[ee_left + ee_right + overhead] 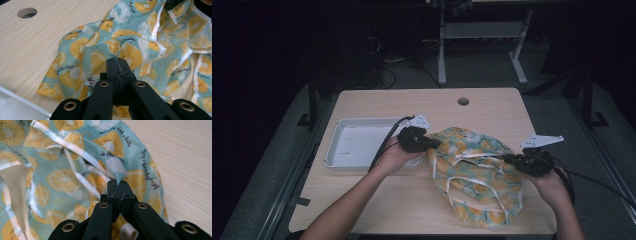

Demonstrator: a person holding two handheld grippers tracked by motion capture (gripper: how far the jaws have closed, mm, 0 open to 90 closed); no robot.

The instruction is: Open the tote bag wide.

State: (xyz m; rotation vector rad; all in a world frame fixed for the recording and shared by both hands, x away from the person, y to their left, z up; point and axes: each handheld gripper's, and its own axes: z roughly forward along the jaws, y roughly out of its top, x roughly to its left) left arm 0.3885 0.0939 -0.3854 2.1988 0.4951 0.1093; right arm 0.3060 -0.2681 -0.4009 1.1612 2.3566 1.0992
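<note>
White tray at the left of my worktop. Beside it, my left tool pinches the left edge of the lemon-print cloth, jaws pressed together on the fabric. The cloth lies bunched at centre-right; my right tool pinches its right edge.

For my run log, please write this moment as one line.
left claw: shut on lemon-print cloth | right claw: shut on its white-trimmed edge | cloth: crumpled on table | white tray: left of cloth
</note>
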